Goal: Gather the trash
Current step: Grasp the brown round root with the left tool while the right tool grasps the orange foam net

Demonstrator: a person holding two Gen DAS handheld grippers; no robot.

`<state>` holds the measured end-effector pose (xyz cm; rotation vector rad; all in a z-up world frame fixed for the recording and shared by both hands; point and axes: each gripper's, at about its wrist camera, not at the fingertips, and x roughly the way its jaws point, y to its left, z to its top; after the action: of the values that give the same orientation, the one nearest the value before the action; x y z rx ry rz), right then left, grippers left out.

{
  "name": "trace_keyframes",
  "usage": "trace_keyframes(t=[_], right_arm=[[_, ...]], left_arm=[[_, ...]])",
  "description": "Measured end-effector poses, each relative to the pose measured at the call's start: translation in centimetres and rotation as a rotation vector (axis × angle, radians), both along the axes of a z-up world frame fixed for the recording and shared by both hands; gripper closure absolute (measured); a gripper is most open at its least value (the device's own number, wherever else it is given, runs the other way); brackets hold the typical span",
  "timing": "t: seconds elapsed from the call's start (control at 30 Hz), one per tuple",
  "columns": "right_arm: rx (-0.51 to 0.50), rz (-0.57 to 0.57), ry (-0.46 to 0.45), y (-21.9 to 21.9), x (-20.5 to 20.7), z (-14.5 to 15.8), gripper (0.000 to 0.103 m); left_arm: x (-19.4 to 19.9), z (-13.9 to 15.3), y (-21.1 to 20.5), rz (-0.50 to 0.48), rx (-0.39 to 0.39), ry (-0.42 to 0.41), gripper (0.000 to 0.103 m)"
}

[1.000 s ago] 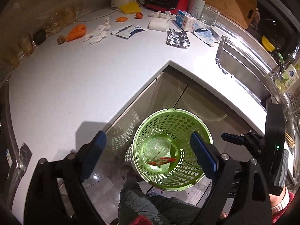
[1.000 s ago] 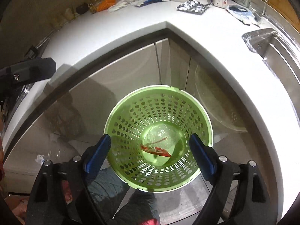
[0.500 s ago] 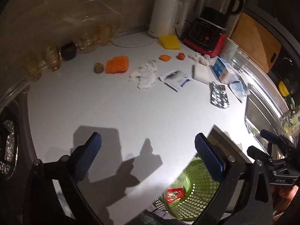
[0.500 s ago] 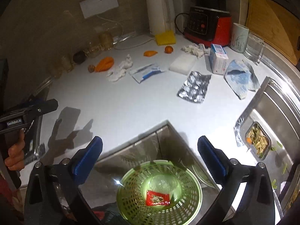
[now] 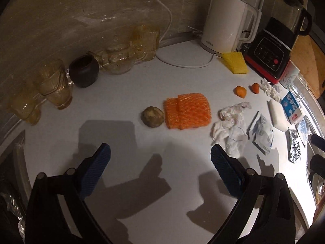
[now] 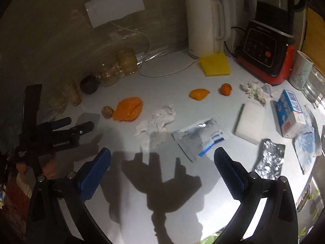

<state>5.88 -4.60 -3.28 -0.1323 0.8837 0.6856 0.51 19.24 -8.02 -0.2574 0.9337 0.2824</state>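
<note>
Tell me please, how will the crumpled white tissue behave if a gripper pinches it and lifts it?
The crumpled white tissue looks thin and wrinkled, so it is probably very light and floppy, and would squash between the fingers. Loose ends spread flat on the white counter, so parts may dangle or tear. It seems unlikely to roll or slip.

White counter strewn with wrappers
</note>
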Motion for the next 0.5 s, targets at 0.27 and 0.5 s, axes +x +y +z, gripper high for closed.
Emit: trace_keyframes(t=[0.27, 0.5], right_arm=[[-0.009, 0.026, 0.03, 7.1, 5.0, -1.4, 0.003], [-0.028, 0.039, 0.054, 10.1, 7.4, -2.6, 0.003]], left_arm=[[4.4, -3.2, 2.4, -0.024, -0.017, 0.036, 0.02], [6.1, -4.6, 3.6, -0.053, -0.053, 0.034, 0.032]])
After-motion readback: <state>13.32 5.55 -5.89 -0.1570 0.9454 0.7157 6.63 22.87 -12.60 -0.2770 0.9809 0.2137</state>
